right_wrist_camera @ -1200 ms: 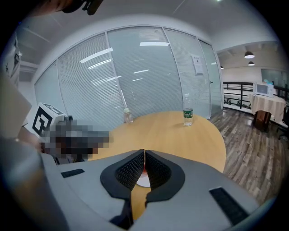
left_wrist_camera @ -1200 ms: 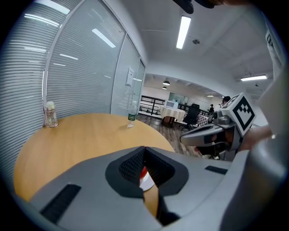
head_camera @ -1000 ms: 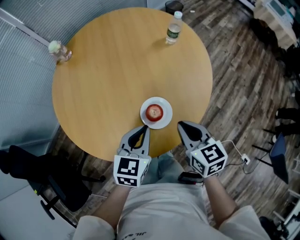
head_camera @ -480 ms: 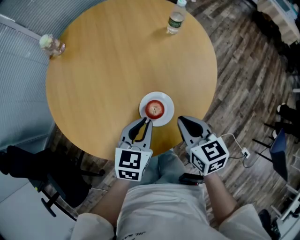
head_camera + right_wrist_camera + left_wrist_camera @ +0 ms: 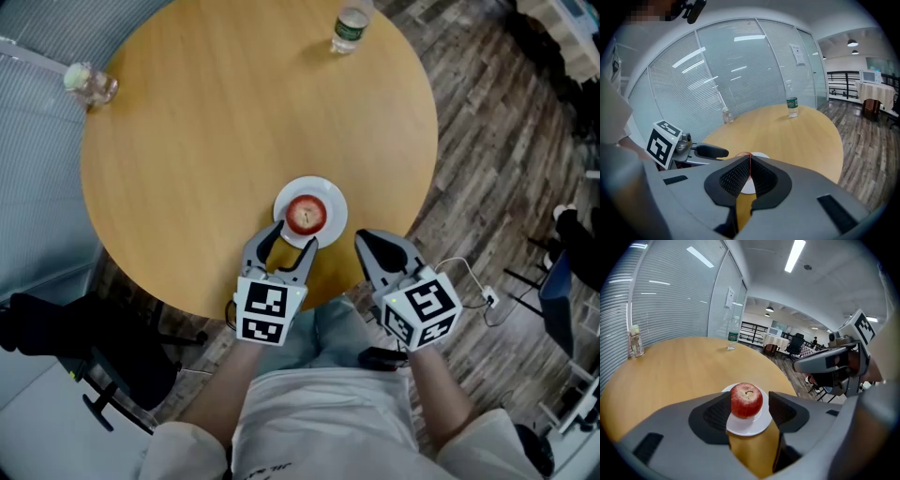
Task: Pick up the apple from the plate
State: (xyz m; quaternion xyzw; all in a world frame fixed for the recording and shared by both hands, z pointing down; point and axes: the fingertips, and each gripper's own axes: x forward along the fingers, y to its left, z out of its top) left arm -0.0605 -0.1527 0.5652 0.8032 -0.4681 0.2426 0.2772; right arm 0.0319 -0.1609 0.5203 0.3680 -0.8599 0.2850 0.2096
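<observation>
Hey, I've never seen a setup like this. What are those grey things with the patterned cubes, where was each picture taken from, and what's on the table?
No robot here: a person holds a left hand-held gripper and a right hand-held gripper, two-jaw tools; the marker cubes are part of them. The top-down picture comes from a camera on the person's head; the other two come from cameras riding on each tool, looking along its jaws. On the table are an apple on a white plate, a water bottle and a small clear container. The left one's jaws are opening, with the apple lined up in the gap, not gripped. The right one is shut and holds nothing.
</observation>
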